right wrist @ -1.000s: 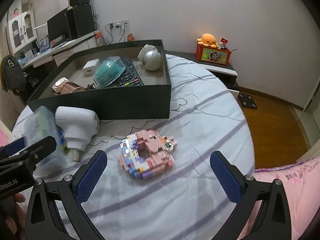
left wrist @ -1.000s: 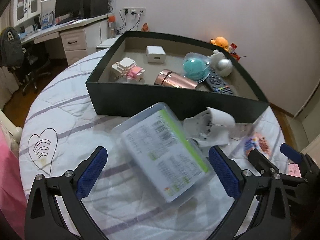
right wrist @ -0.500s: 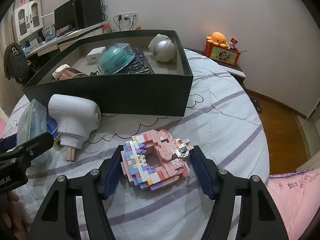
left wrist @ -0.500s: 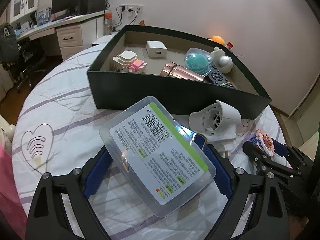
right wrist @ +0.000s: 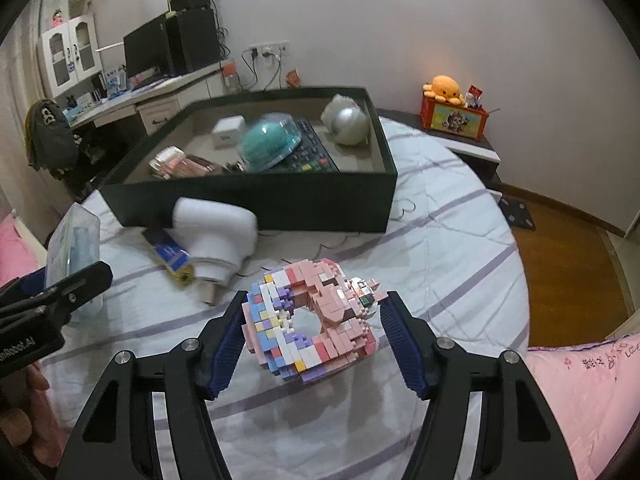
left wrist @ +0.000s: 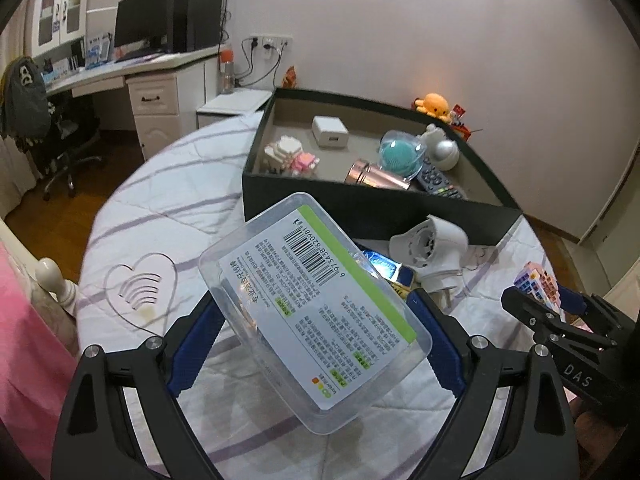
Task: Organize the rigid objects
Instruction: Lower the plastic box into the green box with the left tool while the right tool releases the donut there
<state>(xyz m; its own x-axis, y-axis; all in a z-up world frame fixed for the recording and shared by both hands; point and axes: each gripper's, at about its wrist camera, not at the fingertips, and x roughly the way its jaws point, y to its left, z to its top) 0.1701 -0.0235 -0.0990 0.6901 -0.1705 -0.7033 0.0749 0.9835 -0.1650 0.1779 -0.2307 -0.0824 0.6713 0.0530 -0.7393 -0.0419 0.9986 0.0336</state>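
Observation:
My left gripper (left wrist: 316, 344) is shut on a clear plastic box (left wrist: 312, 300) with a green-edged label and holds it tilted above the quilt. My right gripper (right wrist: 312, 336) is shut on a pink brick-built donut model (right wrist: 312, 324), lifted off the quilt. A dark open storage box (left wrist: 376, 208) stands ahead; it also shows in the right wrist view (right wrist: 256, 200). It holds a remote, a teal dome, a pink bottle, a white charger and a brick model.
A white hair-dryer-shaped device (right wrist: 216, 232) and a blue packet (right wrist: 168, 254) lie on the quilt in front of the box. The round quilted bed edge drops to wooden floor on the right (right wrist: 560, 264). A desk (left wrist: 120, 72) stands at the back left.
Both grippers closed from open onto their objects and lifted them: the left raised the clear box, uncovering the blue packet; the right raised the donut model.

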